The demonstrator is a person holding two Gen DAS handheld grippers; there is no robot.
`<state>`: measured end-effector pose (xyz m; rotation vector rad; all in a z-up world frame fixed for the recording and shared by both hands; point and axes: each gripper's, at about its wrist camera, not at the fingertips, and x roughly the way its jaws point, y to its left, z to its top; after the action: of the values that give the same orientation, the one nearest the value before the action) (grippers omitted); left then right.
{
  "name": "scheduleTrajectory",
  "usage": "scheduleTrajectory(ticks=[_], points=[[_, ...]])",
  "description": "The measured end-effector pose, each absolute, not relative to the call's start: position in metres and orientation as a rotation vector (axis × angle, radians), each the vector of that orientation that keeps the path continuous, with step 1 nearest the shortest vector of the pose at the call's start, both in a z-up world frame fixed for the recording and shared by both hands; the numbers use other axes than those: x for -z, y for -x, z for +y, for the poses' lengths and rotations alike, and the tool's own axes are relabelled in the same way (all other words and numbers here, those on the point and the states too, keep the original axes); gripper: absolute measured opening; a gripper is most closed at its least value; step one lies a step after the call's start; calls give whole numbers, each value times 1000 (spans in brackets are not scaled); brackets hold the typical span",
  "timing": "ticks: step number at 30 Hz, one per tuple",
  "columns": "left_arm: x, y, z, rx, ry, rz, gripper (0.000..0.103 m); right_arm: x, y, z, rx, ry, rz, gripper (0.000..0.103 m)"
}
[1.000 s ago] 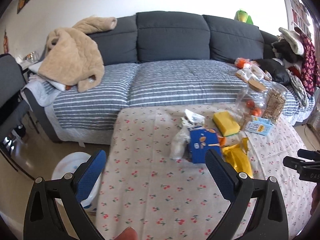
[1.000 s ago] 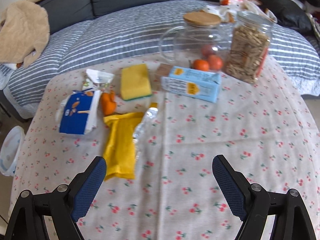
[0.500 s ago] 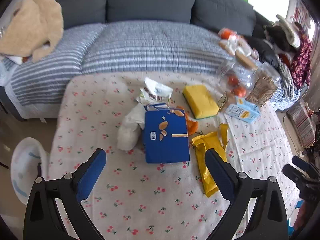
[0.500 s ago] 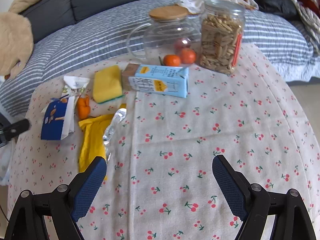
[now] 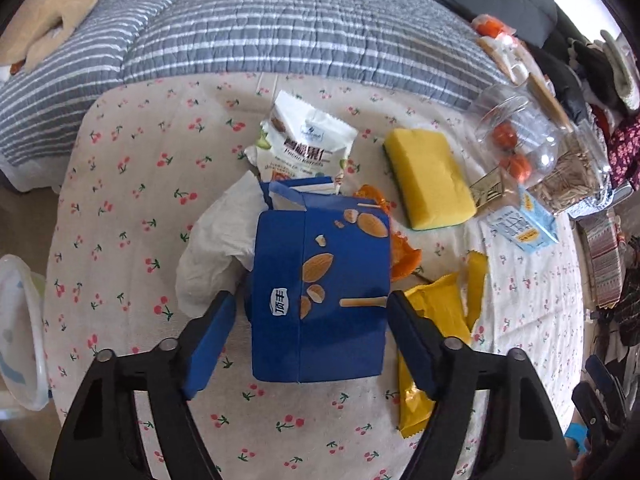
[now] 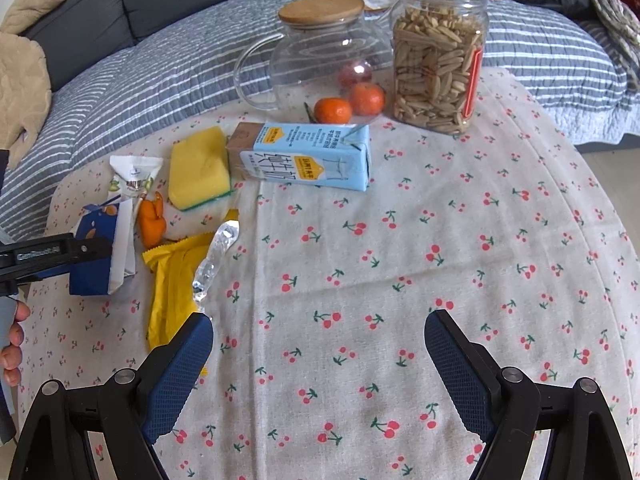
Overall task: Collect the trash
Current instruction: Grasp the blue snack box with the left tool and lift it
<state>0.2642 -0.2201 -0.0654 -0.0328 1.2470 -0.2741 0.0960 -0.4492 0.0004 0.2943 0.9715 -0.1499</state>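
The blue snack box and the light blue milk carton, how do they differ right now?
The blue snack box is dark blue with almond pictures; the milk carton is pale blue with orange labels. The snack box's top flap is torn open; the carton looks closed. The left gripper straddles the snack box; nothing is near the carton. Both lie flat on the cherry tablecloth.

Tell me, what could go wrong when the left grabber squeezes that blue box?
The left gripper is open around the blue box, not yet closed. The box's top end looks torn open, so a squeeze might crush it, or it might slip out. The white tissue lies against the box's side and the yellow wrapper sits by the other finger, so either could get pinched too. The orange peel tucked beside the box may get dragged along.
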Motion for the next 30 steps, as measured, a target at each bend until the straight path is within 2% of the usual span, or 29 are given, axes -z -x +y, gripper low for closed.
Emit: scheduleTrajectory(ticks=[5,7,9,12,14,17,23,30], points=[[67,-267,-215,317,96,1252,47,4,-103,-444,152,-288,990,90],[64,-264,-214,342,85,1240,42,7,-108,-442,152,-295,1007,90],[60,-261,-212,355,83,1228,42,11,-112,-440,161,-313,1026,90],[57,-259,-207,353,94,1230,47,13,-116,-440,165,-364,1043,90],[57,-259,-208,354,100,1252,64,13,-116,-441,166,-391,1046,90],[58,-258,-214,348,101,1268,72,12,-116,-444,178,-395,1043,90],[64,-257,-236,284,61,1301,77,17,-113,-457,208,-418,1059,90],[80,-242,-250,219,19,1340,78,20,-111,-468,221,-429,1070,90]])
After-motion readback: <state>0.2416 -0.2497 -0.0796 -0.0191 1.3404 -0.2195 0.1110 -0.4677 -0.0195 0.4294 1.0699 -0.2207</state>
